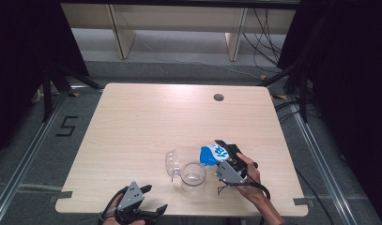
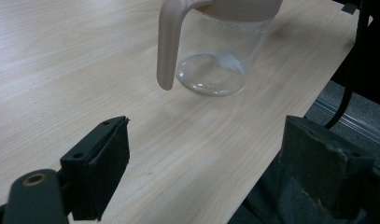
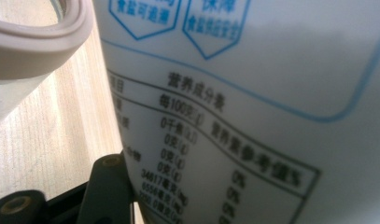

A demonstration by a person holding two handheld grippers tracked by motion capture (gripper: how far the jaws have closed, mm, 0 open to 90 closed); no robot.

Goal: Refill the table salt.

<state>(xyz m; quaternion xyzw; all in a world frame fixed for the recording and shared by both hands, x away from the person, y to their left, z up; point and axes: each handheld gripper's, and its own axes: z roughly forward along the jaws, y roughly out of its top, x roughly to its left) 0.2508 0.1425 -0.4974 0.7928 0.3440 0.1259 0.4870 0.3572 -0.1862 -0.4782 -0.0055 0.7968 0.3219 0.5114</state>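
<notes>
A clear plastic jar stands at the table's front middle, its hinged lid swung open to the left. My right gripper is shut on a blue and white bag, tilted just above and right of the jar. In the right gripper view the bag's printed white side is up close, with the jar's pale rim at the upper left and one black finger below. My left gripper is open at the front edge. In its view the jar stands beyond its spread fingers.
The wooden table has a round cable hole at the back right. Its front edge runs right under the left gripper. Dark stands and cables flank the table on both sides.
</notes>
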